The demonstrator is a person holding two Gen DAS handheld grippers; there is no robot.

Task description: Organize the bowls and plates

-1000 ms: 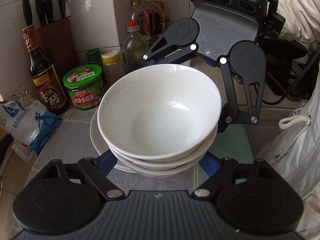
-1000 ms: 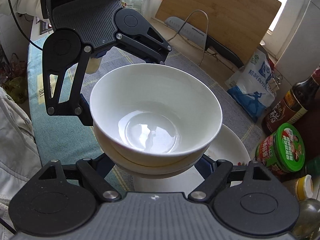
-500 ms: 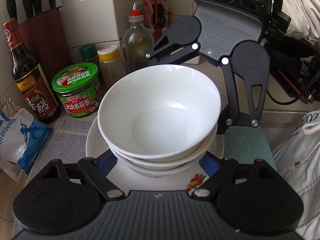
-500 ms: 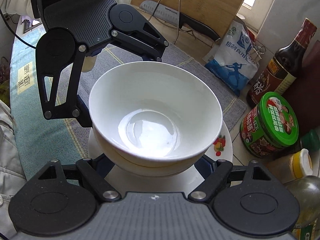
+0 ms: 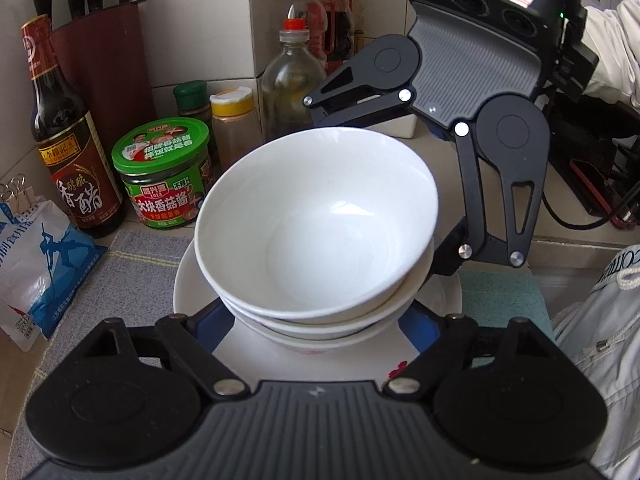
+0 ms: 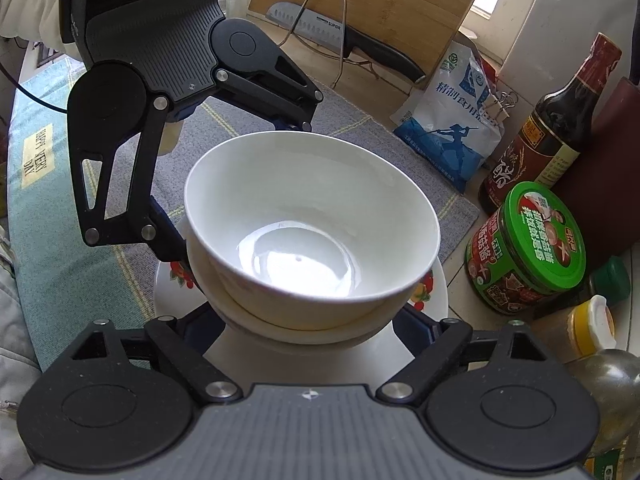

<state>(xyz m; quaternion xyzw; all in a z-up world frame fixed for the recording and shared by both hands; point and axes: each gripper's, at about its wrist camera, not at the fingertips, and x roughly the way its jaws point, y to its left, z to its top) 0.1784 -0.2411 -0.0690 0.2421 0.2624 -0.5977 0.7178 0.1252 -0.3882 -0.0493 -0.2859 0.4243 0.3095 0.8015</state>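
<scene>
A stack of white bowls (image 5: 320, 220) sits between both grippers, over a white plate (image 5: 260, 356) with a fruit print. In the right wrist view the same stack (image 6: 312, 232) is above the plate (image 6: 176, 304). My left gripper (image 5: 316, 320) is shut on the bottom of the stack from one side. My right gripper (image 6: 308, 324) is shut on it from the opposite side. Each gripper shows in the other's view. The fingertips are mostly hidden under the bowls. I cannot tell whether the stack touches the plate.
A green-lidded jar (image 5: 164, 172), a dark vinegar bottle (image 5: 68, 152), spice shakers (image 5: 232, 124), oil bottles (image 5: 296, 72) and a knife block (image 5: 108, 56) stand behind. A salt bag (image 6: 452, 120), knife (image 6: 340, 40) and cutting board (image 6: 372, 0) lie at one end. A grey mat (image 5: 120, 276) covers the counter.
Both grippers carried the bowl stack toward the jars and over the plate, then lowered it closer to the plate. More of the plate shows under the stack.
</scene>
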